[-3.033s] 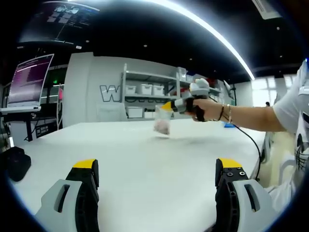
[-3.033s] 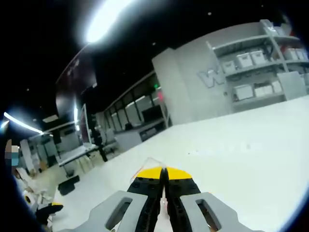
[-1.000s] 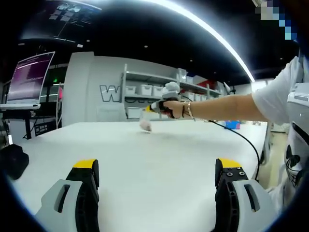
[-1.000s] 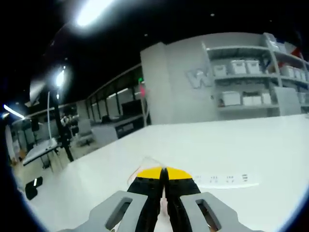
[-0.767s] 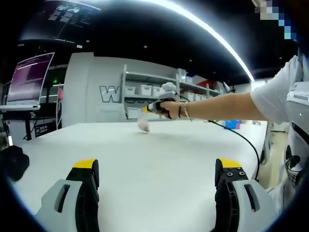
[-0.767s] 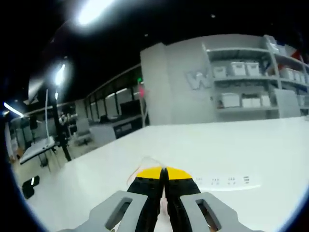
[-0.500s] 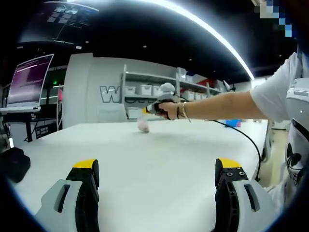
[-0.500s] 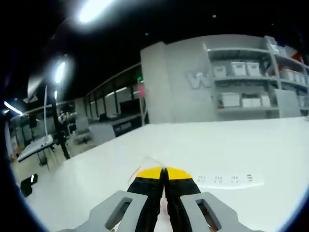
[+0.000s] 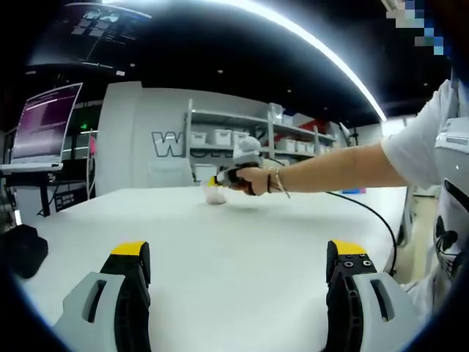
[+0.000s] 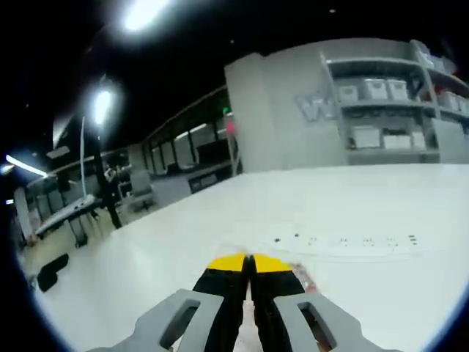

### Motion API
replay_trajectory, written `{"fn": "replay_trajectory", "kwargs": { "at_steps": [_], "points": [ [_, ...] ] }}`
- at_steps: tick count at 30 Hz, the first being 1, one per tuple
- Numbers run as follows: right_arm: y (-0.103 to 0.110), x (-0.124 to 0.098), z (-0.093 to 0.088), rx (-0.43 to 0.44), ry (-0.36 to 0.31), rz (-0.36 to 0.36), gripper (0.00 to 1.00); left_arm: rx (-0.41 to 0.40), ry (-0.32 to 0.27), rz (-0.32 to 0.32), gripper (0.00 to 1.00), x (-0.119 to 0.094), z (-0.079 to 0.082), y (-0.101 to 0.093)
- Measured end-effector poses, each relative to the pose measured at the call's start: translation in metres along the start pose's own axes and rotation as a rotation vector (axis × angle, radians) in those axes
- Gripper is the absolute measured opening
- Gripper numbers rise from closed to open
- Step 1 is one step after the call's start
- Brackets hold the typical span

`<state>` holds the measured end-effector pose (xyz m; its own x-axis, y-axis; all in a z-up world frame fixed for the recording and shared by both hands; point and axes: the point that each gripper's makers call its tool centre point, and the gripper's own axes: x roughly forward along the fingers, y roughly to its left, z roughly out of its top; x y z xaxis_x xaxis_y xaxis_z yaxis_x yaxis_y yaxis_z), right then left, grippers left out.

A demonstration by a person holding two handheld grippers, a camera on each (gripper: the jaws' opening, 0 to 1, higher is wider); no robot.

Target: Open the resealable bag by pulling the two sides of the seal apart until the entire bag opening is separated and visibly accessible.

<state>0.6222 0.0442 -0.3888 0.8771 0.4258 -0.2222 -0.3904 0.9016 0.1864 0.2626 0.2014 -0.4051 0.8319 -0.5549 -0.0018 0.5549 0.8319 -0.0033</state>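
White table (image 9: 234, 242): broad, matte surface. Resealable bag (image 9: 215, 195) sits toward its far edge, apparently resting on the surface; actual contact cannot be confirmed. A faint printed strip (image 10: 352, 242) lies flat mid-surface.

A broad white tabletop (image 9: 234, 242) is seen spreading ahead of the left claw (image 9: 238, 275). Beyond it, a grey wall (image 9: 143, 132) bearing large letters is stood against by open shelving (image 9: 234, 136) loaded with pale storage bins. To the left of that claw, a lit monitor (image 9: 45, 121) is mounted on a stand. A long strip light (image 9: 322, 51) is hung across the dark ceiling. Ahead and to the left of the right claw (image 10: 248, 265), further tables (image 10: 62, 213) and glazed partitions (image 10: 194, 150) are shown under bright ceiling lamps (image 10: 143, 13).
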Motion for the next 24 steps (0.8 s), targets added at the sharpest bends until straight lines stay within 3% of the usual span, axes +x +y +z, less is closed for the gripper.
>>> {"fn": "replay_trajectory", "kwargs": {
  "at_steps": [14, 16, 18, 24],
  "points": [
    [0.027, -0.004, -0.021, -0.063, 0.040, 0.073, 0.06, 0.013, 0.008, 0.001, 0.99, 0.003, -0.004, -0.001],
    [0.030, -0.007, -0.022, -0.078, 0.034, 0.075, 0.11, 0.013, 0.003, -0.002, 0.99, 0.003, -0.003, -0.002],
    [0.029, -0.008, -0.021, -0.102, 0.030, 0.065, 0.16, 0.013, 0.001, -0.002, 0.99, 0.003, -0.002, -0.002],
    [0.024, -0.012, -0.019, -0.136, 0.027, 0.046, 0.17, 0.017, -0.002, -0.001, 0.99, 0.003, 0.000, -0.002]
  ]
}}
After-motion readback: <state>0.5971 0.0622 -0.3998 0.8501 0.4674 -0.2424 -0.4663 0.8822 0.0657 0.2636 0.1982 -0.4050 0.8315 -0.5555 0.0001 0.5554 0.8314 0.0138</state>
